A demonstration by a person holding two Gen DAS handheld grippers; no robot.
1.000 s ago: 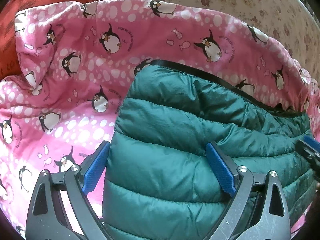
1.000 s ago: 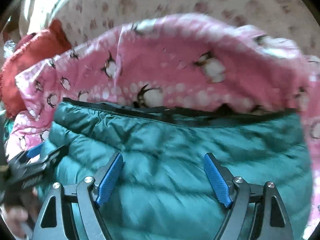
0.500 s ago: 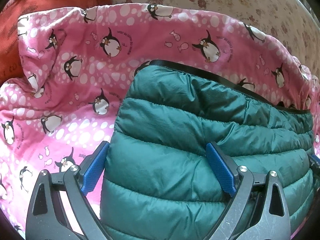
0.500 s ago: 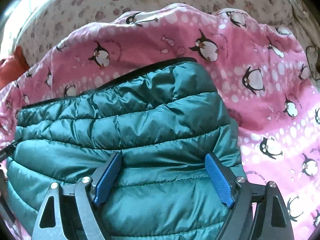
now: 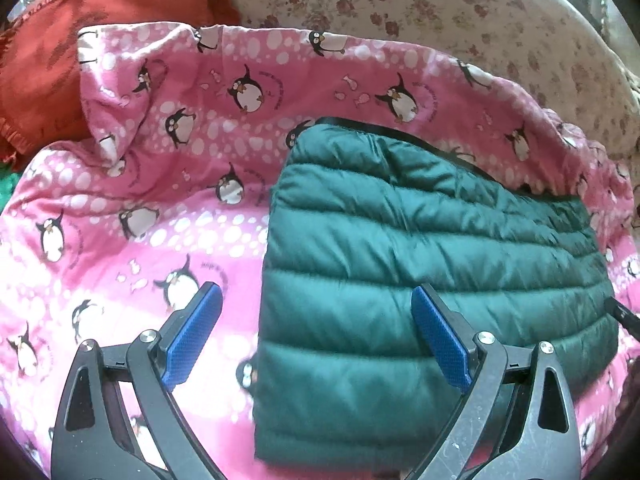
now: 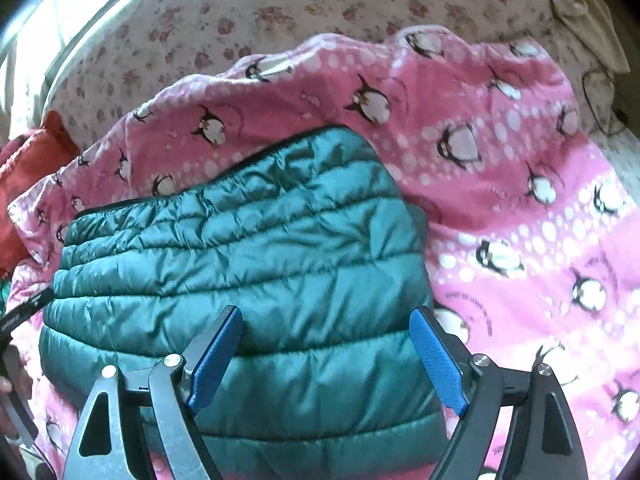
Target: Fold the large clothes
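Observation:
A green quilted puffer jacket (image 5: 420, 264) lies folded into a neat rectangle on a pink penguin-print blanket (image 5: 160, 184). It also shows in the right wrist view (image 6: 248, 256). My left gripper (image 5: 316, 340) is open and empty, hovering over the jacket's near left corner. My right gripper (image 6: 326, 356) is open and empty, above the jacket's near right part. The tip of the right gripper shows at the left view's right edge (image 5: 622, 314); the left gripper shows at the right view's left edge (image 6: 24, 312).
A red-orange knitted cloth (image 5: 72, 48) lies bunched at the back left, also in the right wrist view (image 6: 28, 168). A cream flowered sheet (image 5: 440, 12) covers the surface behind the blanket (image 6: 520, 184).
Both grippers have pulled back and up from the jacket, so more blanket shows. The left view has shifted left; the right view has shifted right. The jacket lies still.

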